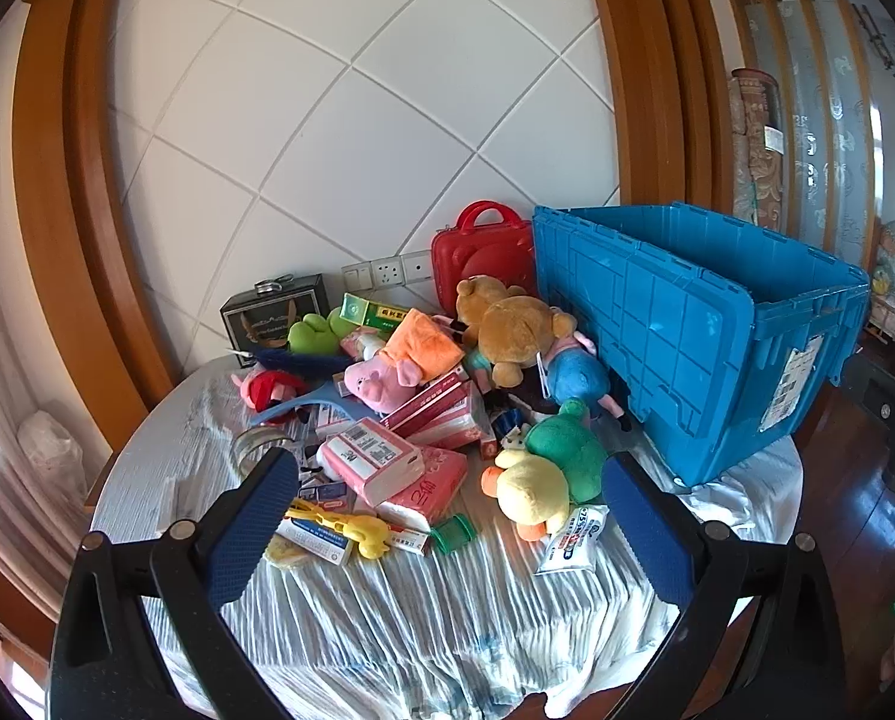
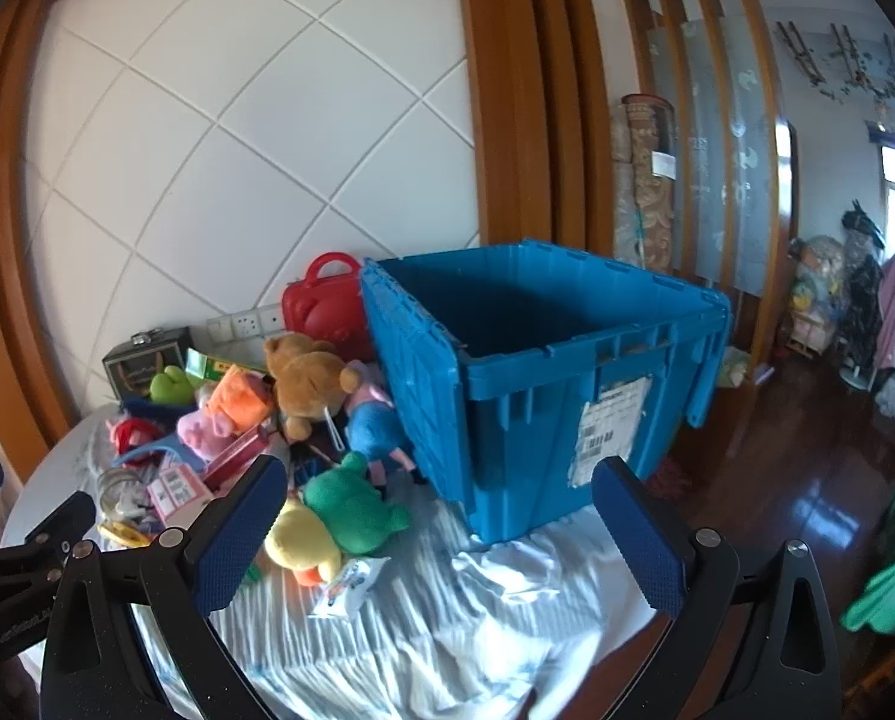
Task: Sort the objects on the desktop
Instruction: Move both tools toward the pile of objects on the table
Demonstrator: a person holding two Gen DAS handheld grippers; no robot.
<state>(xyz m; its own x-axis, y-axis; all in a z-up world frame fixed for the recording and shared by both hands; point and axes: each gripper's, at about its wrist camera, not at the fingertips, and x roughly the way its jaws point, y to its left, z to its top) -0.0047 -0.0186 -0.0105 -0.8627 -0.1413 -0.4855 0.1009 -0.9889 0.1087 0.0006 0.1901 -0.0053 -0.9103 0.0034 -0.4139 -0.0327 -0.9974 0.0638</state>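
Between and beyond the wide-spread jaws of the left gripper [image 1: 450,507] lies a heap of small things on the cloth-covered table [image 1: 387,612], and nothing is held between the blue pads. Just past its left finger sit pink tissue packs [image 1: 370,456], a yellow plastic toy [image 1: 351,531] and a roll of clear tape [image 1: 258,444]. Near its right finger rest a yellow duck plush [image 1: 531,495] touching a green frog plush [image 1: 570,450], with a white wipes packet [image 1: 573,537] just beside the duck. Farther out in the heap are a pink pig plush [image 1: 381,384], an orange cloth [image 1: 423,342], a brown teddy bear [image 1: 510,324] and a blue-clad plush [image 1: 576,375]. Behind them stand a red toy case [image 1: 483,252] and a black box [image 1: 276,315] against the wall.

The right gripper [image 2: 438,531] likewise stands fully spread and empty above the cloth. Straight ahead beyond its jaws is the open blue storage crate [image 2: 543,396], its hinged lid flap hanging toward the toys; what its dim inside holds cannot be told. The duck and frog lie by its left finger.
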